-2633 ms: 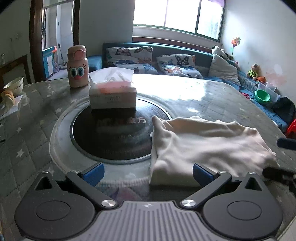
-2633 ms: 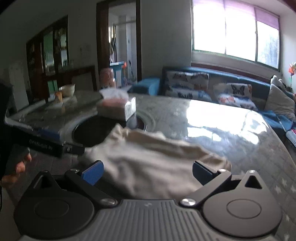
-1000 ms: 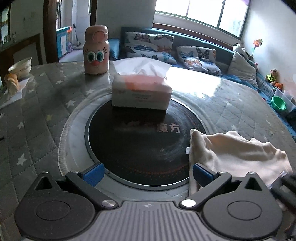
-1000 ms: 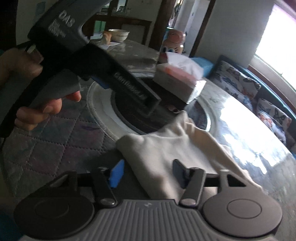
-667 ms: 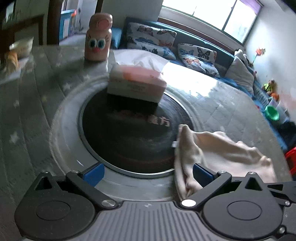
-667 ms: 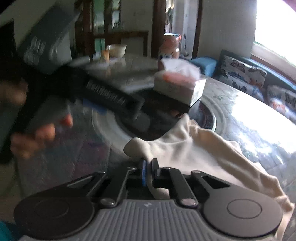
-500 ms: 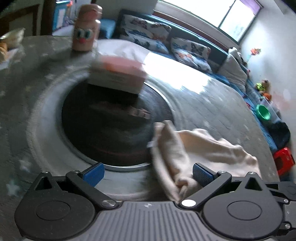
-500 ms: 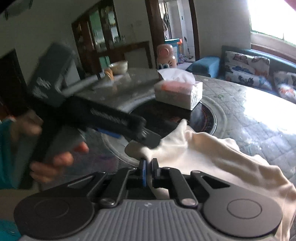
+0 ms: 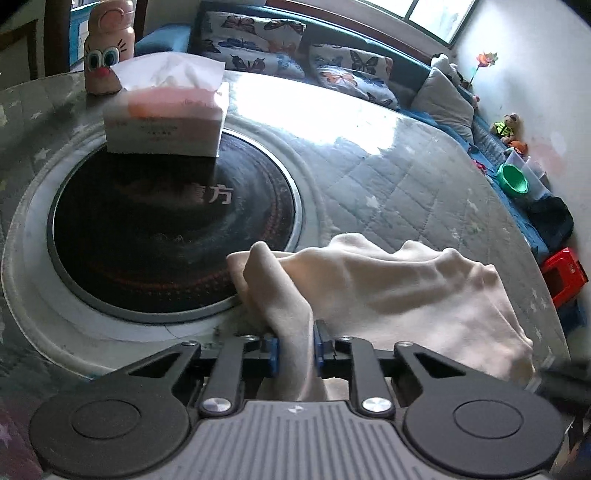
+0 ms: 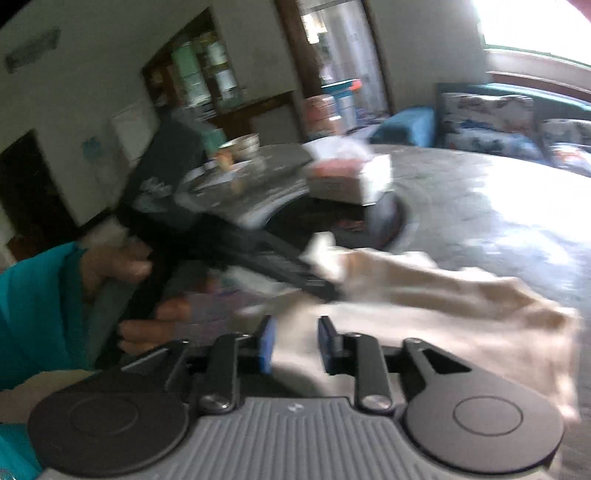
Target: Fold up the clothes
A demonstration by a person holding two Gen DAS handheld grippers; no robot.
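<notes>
A cream garment (image 9: 388, 288) lies bunched on the quilted table (image 9: 388, 177), right of the round black hob. My left gripper (image 9: 295, 349) is shut on a thick fold of its near left edge. The same garment (image 10: 443, 306) shows blurred in the right wrist view. My right gripper (image 10: 293, 349) has its blue pads a little apart with cream cloth between them. The left gripper's black body (image 10: 236, 254) and the hand holding it sit to the left there, its tip at the cloth.
A tissue box (image 9: 162, 122) stands on the far edge of the black hob (image 9: 166, 229). A pink cartoon bottle (image 9: 109, 48) stands behind it. A sofa with butterfly cushions (image 9: 258, 33) runs behind the table. A bowl (image 10: 243, 144) sits on the far left.
My left gripper has closed from wide open onto the garment's left edge. My right gripper's pads have parted slightly around the cloth. The garment is more bunched and lifted.
</notes>
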